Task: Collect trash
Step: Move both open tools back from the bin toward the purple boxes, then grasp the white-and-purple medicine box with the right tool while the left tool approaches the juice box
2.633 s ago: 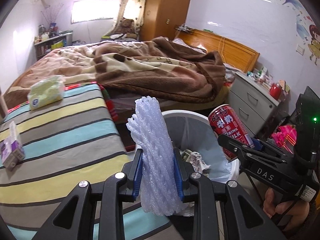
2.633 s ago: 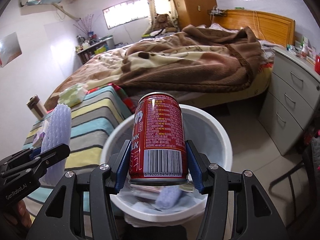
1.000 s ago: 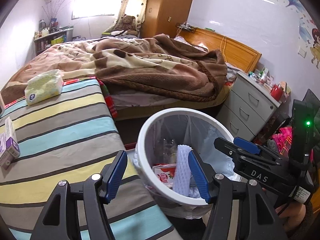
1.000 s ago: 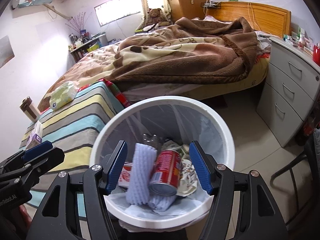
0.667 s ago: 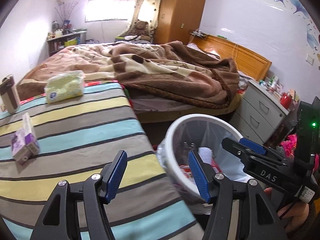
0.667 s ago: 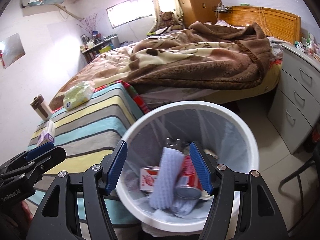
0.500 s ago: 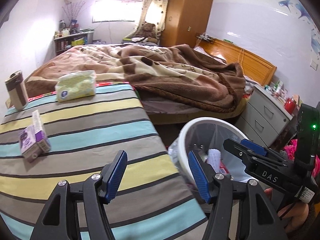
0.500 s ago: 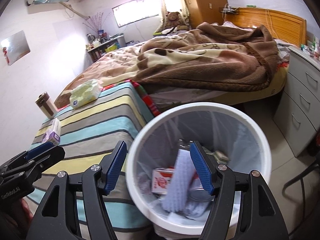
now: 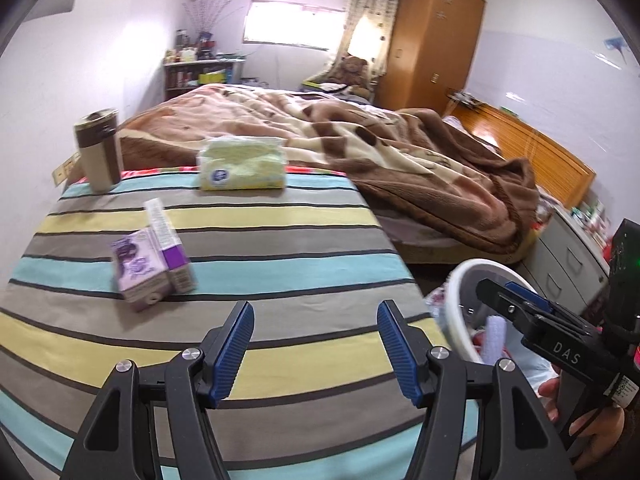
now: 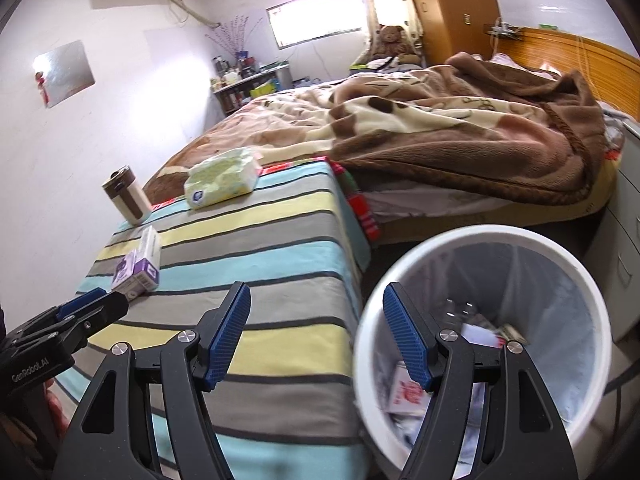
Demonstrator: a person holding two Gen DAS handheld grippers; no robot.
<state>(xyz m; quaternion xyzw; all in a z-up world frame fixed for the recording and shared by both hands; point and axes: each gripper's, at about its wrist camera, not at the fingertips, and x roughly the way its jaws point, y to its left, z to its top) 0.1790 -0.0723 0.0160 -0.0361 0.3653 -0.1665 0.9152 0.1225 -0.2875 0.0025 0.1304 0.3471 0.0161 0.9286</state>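
My left gripper [image 9: 314, 350] is open and empty above the striped tablecloth [image 9: 256, 240]. A purple carton [image 9: 150, 264] lies on the cloth ahead and to its left; the carton also shows in the right wrist view [image 10: 138, 266]. My right gripper [image 10: 316, 334] is open and empty at the table's right edge, beside the white bin [image 10: 576, 276]. The bin holds trash, with a red and white box [image 10: 404, 394] visible. In the left wrist view the bin [image 9: 456, 300] sits at the right with the foam net [image 9: 494, 340] inside, behind my right gripper [image 9: 516, 304].
A green tissue pack [image 9: 242, 164] and a brown tumbler [image 9: 99, 156] stand at the table's far end. A bed with a brown blanket [image 9: 400, 148] lies beyond. Grey drawers [image 9: 568, 260] stand right of the bin.
Both grippers let go of the foam net and the red can, which now lie in the bin. Both then swung left from the bin toward the striped table.
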